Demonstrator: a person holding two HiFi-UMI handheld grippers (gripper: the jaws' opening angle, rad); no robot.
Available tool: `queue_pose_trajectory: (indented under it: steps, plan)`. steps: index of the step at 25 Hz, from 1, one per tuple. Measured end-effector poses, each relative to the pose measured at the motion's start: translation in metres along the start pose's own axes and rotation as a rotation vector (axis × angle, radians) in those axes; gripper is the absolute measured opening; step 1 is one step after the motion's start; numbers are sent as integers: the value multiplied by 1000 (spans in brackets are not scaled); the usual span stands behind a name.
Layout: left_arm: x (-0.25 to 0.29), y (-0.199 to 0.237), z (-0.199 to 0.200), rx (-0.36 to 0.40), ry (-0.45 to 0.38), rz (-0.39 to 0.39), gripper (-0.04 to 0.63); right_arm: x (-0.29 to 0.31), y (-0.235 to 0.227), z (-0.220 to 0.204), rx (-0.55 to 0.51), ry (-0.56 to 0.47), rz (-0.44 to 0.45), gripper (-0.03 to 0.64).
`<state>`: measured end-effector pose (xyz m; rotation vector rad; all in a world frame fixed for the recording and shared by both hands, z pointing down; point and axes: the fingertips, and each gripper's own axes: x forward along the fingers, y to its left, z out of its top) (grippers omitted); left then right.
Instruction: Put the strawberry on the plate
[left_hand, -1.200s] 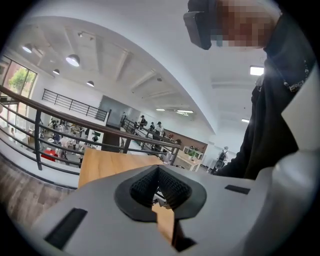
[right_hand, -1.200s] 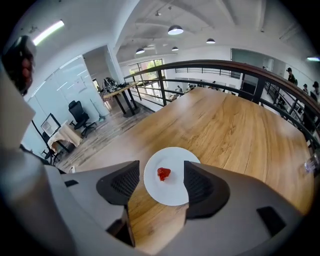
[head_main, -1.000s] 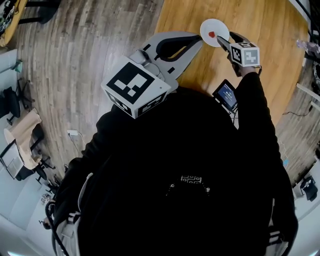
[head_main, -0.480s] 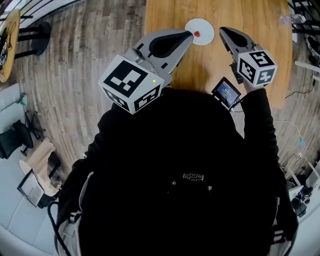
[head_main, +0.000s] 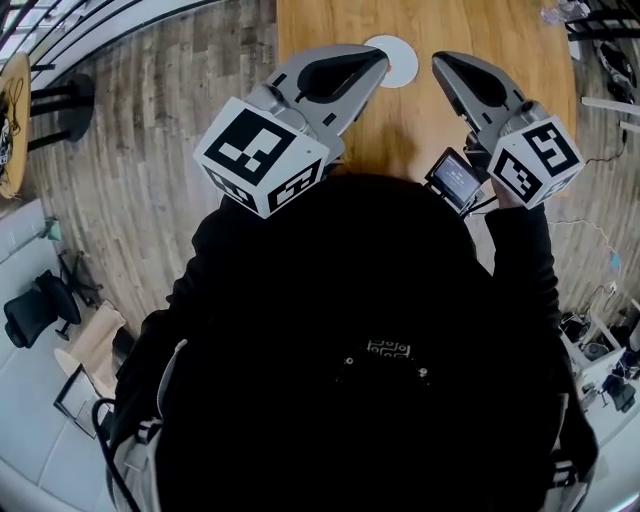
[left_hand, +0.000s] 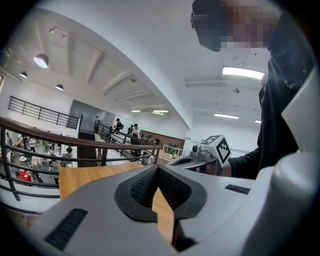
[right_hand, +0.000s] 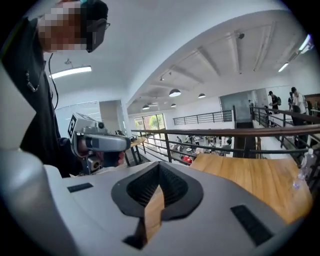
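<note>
A small white plate (head_main: 402, 62) lies on the wooden table (head_main: 520, 70) at the top of the head view. The tip of my left gripper (head_main: 381, 54) overlaps the plate's left rim, and the strawberry does not show from here. My left gripper (left_hand: 157, 171) is shut with nothing in it. To the right of the plate, held high above the table, my right gripper (head_main: 438, 62) is also shut and empty (right_hand: 159, 169). Its jaws have just been closing with nothing between them. Each gripper view shows the other gripper (left_hand: 210, 152) (right_hand: 97, 142) level with it.
A small device with a lit screen (head_main: 455, 180) hangs by the right wrist. A clear bottle (right_hand: 302, 172) stands near the table's far right edge. A railing (right_hand: 225, 135) runs behind the table, and wood flooring (head_main: 150, 150) lies to the left.
My right gripper has lifted off the plate and drawn back toward the body, shutting empty. The strawberry stayed on the plate. My left gripper has shifted slightly over the plate's edge.
</note>
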<state>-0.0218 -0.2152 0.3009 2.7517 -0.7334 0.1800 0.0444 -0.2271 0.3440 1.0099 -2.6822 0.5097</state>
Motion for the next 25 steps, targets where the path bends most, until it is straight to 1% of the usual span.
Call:
queue_pose_trajectory:
  steps: [4,7,12,18,21,25]
  plan:
    - [-10,3,0,2,-6,-13,-2,5,23,15,-124,7,-4,18]
    - [-12,3,4,15,-5,-21,-2,7,29,23,-165,15,-10,18]
    - [-7,4,6,13,-4,-21,-2,2,20,28,-148,3,-16,18]
    - [-5,7,6,34,13,-23,-2,3,7,25,-92,-21,11,18]
    - [-6,9,4,35,22,-20,-2,4,7,21,-94,-11,21,18]
    - [-6,6,0,31,39,-38,-2,5,7,17,-90,4,34,18]
